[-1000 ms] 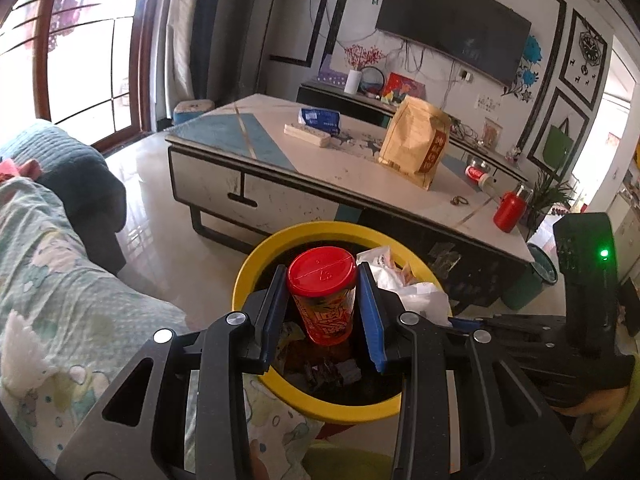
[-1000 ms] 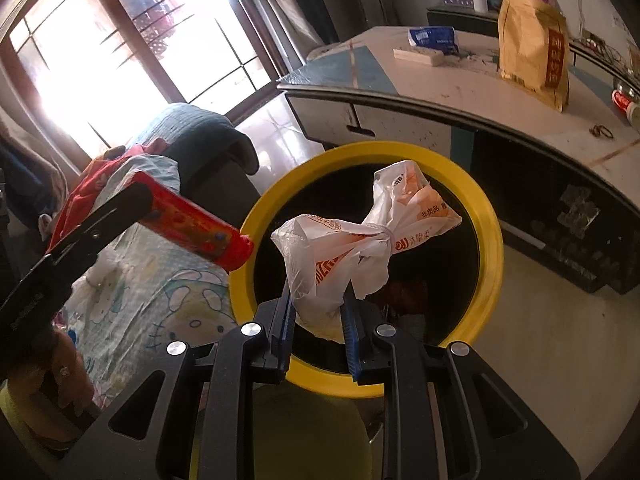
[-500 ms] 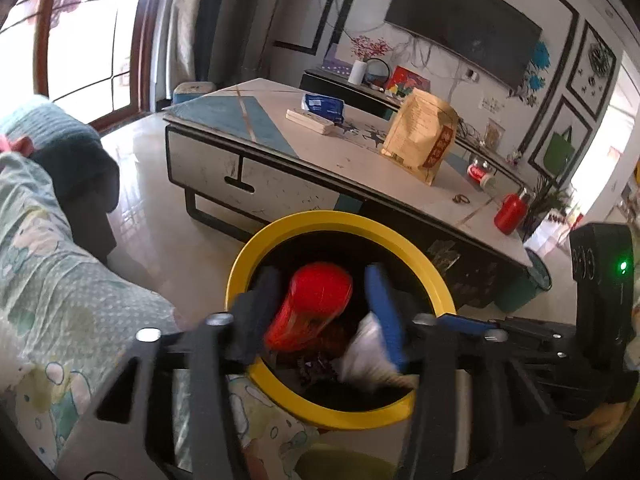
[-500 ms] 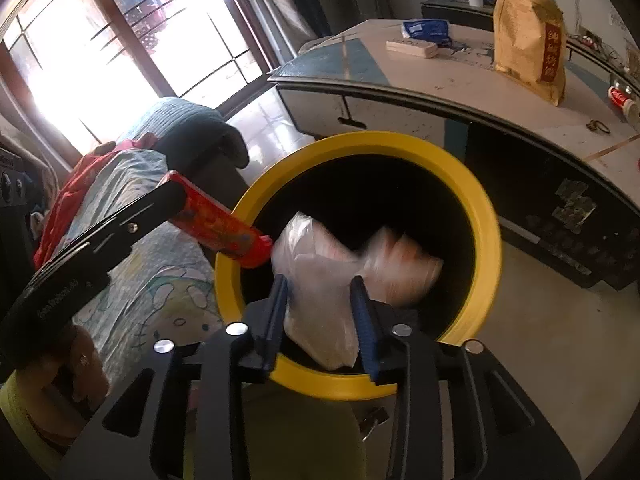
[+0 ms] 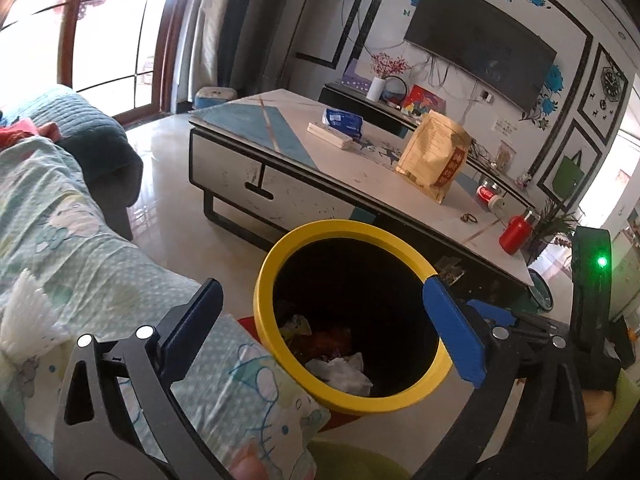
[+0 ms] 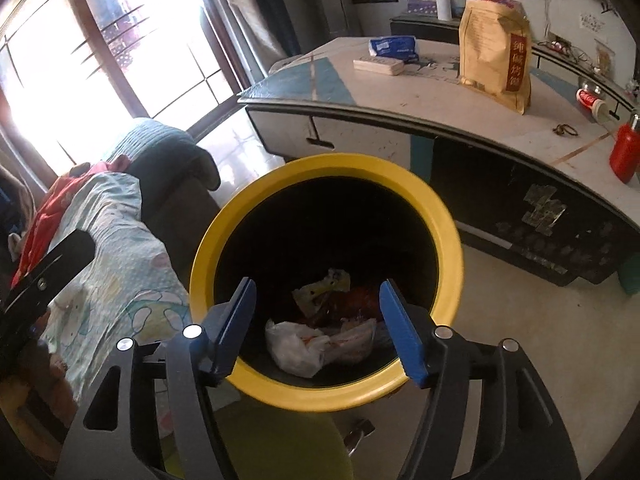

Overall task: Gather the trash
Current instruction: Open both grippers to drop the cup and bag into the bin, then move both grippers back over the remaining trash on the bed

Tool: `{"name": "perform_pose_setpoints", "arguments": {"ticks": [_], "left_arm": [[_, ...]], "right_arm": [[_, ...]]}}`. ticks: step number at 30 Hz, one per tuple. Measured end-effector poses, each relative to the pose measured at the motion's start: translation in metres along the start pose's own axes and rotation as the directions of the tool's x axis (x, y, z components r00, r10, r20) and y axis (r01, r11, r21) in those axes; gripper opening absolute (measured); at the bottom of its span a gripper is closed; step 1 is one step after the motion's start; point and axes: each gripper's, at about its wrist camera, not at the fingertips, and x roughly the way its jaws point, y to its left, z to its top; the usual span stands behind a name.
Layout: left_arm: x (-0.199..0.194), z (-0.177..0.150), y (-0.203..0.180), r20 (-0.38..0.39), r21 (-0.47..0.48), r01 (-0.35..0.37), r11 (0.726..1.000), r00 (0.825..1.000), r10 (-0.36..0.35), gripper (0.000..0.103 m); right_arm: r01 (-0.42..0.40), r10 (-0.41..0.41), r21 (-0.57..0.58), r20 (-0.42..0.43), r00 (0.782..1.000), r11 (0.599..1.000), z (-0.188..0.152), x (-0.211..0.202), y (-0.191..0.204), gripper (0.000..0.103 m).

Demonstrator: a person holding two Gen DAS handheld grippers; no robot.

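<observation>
Both pieces of trash have just been dropped into the round black bin with the yellow rim (image 6: 448,216). A second ago a red-lidded snack cup was clamped in the left gripper (image 5: 320,324) and a crumpled white plastic bag with orange print (image 6: 308,344) was pinched in the right gripper (image 6: 320,320); since then the jaws of both tools have been opening, and nothing is now seen between either pair. The left gripper is spread wide, its blue pads standing to either side of the bin's mouth, and the right gripper is released as well, its pads apart above the near rim. The white bag is now seen lying at the bottom of the bin among other wrappers, and a reddish shape beside it is probably the cup, though it is too dark to be sure. This round of collecting can therefore be judged done. On the pale low coffee table (image 5: 280,148) beyond the bin, a tan paper pouch (image 5: 436,156), a blue tissue packet (image 5: 344,120) and a red bottle (image 5: 516,232) are left standing; whether any of these counts as trash cannot be told.
</observation>
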Motion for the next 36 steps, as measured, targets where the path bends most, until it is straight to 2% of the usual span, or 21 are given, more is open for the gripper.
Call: {"name": "perform_pose_setpoints", "arguments": {"ticks": [7,15,20,25,36], "left_arm": [[-0.030,-0.007,0.007,0.054,-0.007,-0.047,0.999,0.997,0.047,0.092],[-0.067,-0.011,0.018,0.136,-0.021,-0.115,0.993,0.984,0.117,0.092],[-0.083,-0.015,0.025,0.160,-0.036,-0.142,0.989,0.976,0.146,0.092],[-0.096,-0.020,0.036,0.173,-0.058,-0.176,0.983,0.968,0.184,0.092],[-0.130,-0.032,0.058,0.211,-0.095,-0.243,0.965,0.943,0.258,0.092]], "right_arm": [[0.025,-0.024,-0.011,0.073,0.997,1.000,0.003,-0.013,0.006,0.066],[0.031,-0.022,-0.054,0.157,0.987,0.998,0.005,-0.029,0.019,0.069],[0.034,-0.017,-0.085,0.190,0.982,0.996,0.003,-0.037,0.029,0.071],[0.027,0.003,-0.126,0.228,0.974,0.992,0.001,-0.046,0.042,0.073],[-0.009,0.083,-0.225,0.320,0.944,0.974,-0.009,-0.073,0.079,0.084]]}}
